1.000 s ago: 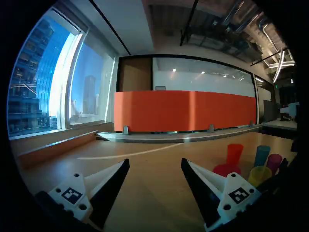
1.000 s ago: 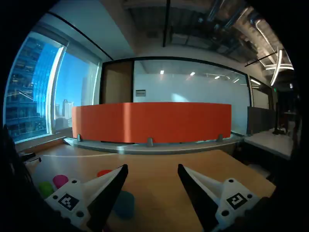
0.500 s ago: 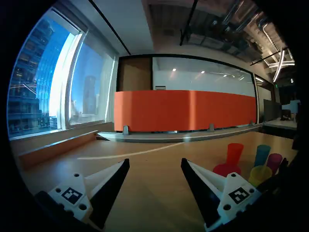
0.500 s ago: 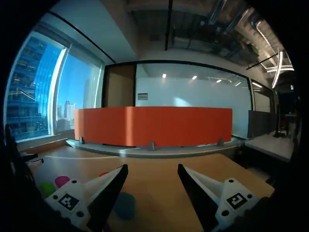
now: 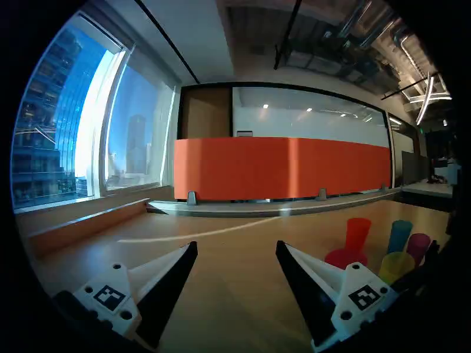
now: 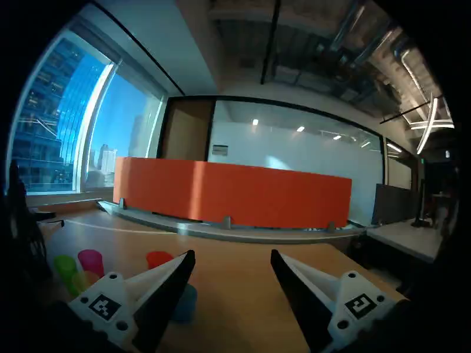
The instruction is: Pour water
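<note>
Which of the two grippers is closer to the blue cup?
Right. The blue cup sits just past the right gripper, by its left finger; from the left gripper it stands farther off to the right.

Your left gripper (image 5: 235, 245) is white with black inner faces, and each side carries a black-and-white square marker (image 5: 110, 296). Your right gripper (image 6: 232, 254) has the same colours and the same kind of markers. The table (image 5: 235, 312) under both is warm light-brown wood. In the left gripper view you have an orange-red cup (image 5: 358, 231), a teal-blue cup (image 5: 400, 235), a magenta cup (image 5: 419, 246), a yellow cup (image 5: 395, 266) and a darker red cup (image 5: 344, 259). In the right gripper view you also get a green cup (image 6: 65, 266). The partition (image 5: 282, 167) is plain bright orange, and the window (image 5: 53, 135) is blue.
</note>
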